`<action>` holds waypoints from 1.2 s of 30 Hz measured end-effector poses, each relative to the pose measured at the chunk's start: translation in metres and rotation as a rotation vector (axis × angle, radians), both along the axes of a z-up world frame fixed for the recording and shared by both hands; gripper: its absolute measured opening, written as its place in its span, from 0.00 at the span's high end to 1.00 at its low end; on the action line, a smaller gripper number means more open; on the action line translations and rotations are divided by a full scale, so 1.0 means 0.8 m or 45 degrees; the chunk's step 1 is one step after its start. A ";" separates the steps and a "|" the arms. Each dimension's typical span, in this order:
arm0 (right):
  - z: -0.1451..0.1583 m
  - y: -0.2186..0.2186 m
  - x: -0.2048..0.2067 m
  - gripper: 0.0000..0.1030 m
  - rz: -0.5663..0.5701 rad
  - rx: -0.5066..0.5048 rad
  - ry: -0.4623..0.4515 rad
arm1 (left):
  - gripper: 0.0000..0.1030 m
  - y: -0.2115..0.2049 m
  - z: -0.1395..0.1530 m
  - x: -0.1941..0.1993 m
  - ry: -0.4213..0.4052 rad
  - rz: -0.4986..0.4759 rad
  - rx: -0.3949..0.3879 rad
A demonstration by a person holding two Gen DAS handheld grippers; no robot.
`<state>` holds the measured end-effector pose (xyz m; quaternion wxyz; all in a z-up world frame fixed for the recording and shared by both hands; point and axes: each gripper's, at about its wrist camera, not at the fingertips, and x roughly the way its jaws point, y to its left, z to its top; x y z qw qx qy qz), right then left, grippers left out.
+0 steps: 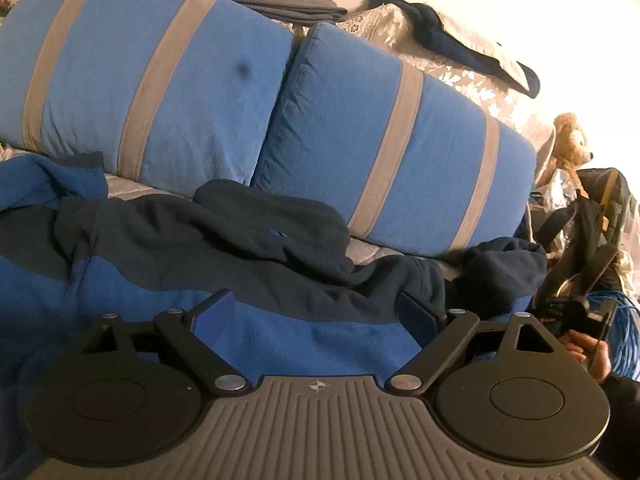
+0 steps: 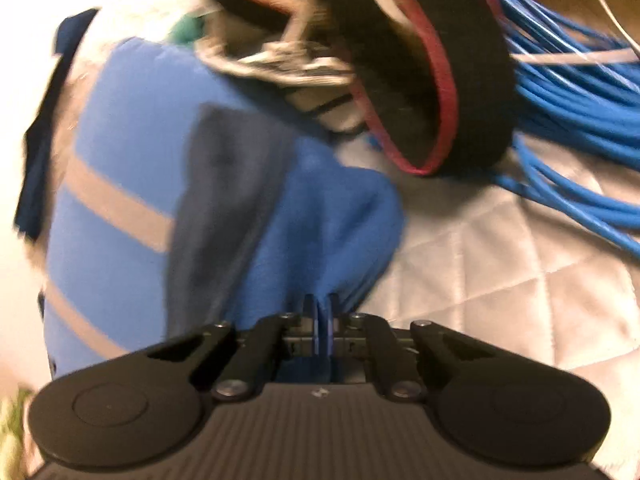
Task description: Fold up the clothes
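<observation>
1. The right gripper has its jaws pressed together on a fold of the blue fleece garment; the pads nearly meet, with only a thin edge of cloth between them.
2. That view is blurred, so the fleece's outline and the clutter behind it are hard to read.
3. The left gripper stands wide apart over the same garment, its fingers clear of the cloth and holding nothing.
4. The garment lies rumpled on a quilted white cover, its dark navy part toward the striped blue cushions.
5. Near the right gripper lie blue cables and a black strap with red edging, both cut off by the frame.
6. A hand shows partly at the left view's right edge.
</observation>
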<state>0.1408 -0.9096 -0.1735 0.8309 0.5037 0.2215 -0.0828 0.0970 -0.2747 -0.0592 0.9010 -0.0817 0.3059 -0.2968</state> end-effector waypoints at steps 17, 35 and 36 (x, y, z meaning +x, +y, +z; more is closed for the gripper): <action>0.176 0.199 -0.047 0.97 0.676 -0.450 -0.282 | 0.13 0.004 -0.004 0.002 0.013 0.012 -0.036; 0.194 0.291 -0.088 0.27 1.087 -0.809 -0.137 | 0.13 0.013 -0.007 0.010 0.086 0.044 -0.076; 0.197 0.272 -0.087 0.27 1.005 -0.798 -0.120 | 0.13 0.013 -0.007 0.010 0.090 0.043 -0.080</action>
